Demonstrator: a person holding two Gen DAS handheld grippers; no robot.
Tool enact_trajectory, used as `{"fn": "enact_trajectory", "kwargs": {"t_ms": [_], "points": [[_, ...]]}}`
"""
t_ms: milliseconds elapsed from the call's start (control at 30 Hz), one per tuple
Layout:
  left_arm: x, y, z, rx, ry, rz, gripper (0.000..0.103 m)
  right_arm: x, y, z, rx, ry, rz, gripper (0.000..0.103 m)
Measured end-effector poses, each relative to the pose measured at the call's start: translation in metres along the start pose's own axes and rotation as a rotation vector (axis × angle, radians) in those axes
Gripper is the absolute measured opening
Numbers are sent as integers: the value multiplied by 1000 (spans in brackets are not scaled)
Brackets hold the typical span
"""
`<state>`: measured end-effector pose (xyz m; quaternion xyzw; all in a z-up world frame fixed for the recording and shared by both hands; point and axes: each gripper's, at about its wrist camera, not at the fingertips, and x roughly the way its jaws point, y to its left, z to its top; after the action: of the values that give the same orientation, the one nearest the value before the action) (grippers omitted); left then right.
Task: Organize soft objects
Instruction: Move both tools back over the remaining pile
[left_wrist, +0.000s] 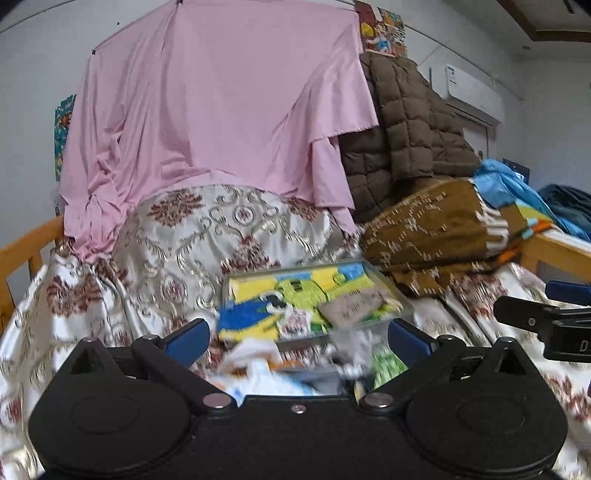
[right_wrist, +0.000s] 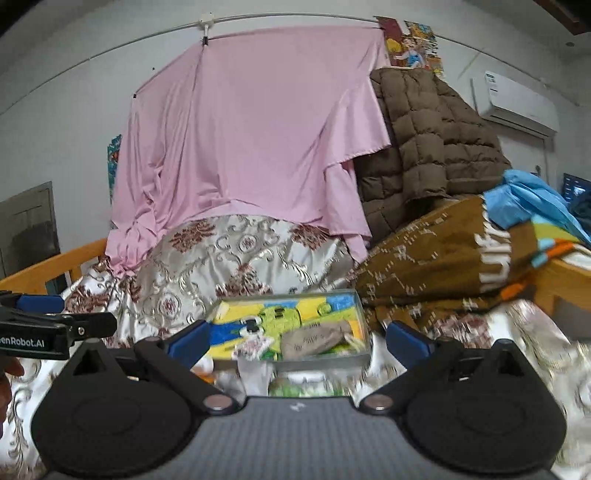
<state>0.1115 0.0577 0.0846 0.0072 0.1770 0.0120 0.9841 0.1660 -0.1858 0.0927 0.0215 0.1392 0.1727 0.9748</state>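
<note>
A clear box (left_wrist: 391, 286) (right_wrist: 360, 314) lies on the patterned bed cover. It holds a yellow, green and blue cartoon cloth (left_wrist: 295, 291) (right_wrist: 266, 317) and a grey-brown soft piece (left_wrist: 351, 306) (right_wrist: 314, 338). Blurred small soft items (left_wrist: 295, 365) (right_wrist: 258, 376) lie in front of the box. My left gripper (left_wrist: 299, 341) is open and empty just before the box. My right gripper (right_wrist: 297, 341) is open and empty, also facing the box. Each gripper shows at the other view's edge.
A pink sheet (left_wrist: 221, 110) (right_wrist: 243, 136) hangs behind. A brown quilted jacket (left_wrist: 406, 122) (right_wrist: 428, 133) and a brown patterned blanket (left_wrist: 432, 225) (right_wrist: 432, 254) pile at right, with blue fabric (left_wrist: 506, 188) (right_wrist: 524, 199). Wooden bed rails (left_wrist: 22, 254) (right_wrist: 565, 277) stand at both sides.
</note>
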Motion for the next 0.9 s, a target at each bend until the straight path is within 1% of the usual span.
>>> {"fn": "enact_trajectory", "kwargs": {"t_ms": [67, 167, 267, 367, 433, 600, 733, 900], "points": [[-6, -4, -17, 22, 21, -2, 102, -10, 6, -16, -1, 14, -17, 103], [-9, -7, -42, 56, 64, -6, 102, -18, 14, -36, -4, 59, -33, 103], [-11, -4, -63, 60, 110, -7, 102, -22, 22, -52, -46, 105, -26, 103], [-11, 0, -79, 65, 158, 7, 102, -24, 28, -67, -85, 121, -28, 103], [-11, 4, -88, 73, 182, 20, 102, -22, 29, -74, -86, 143, -20, 103], [-11, 8, -103, 67, 242, 44, 102, -15, 30, -92, -87, 230, 9, 103], [-10, 7, -112, 94, 287, 56, 102, -6, 31, -105, -87, 308, 31, 103], [-8, 9, -118, 110, 323, 68, 102, -1, 40, -118, -121, 365, 67, 103]]}}
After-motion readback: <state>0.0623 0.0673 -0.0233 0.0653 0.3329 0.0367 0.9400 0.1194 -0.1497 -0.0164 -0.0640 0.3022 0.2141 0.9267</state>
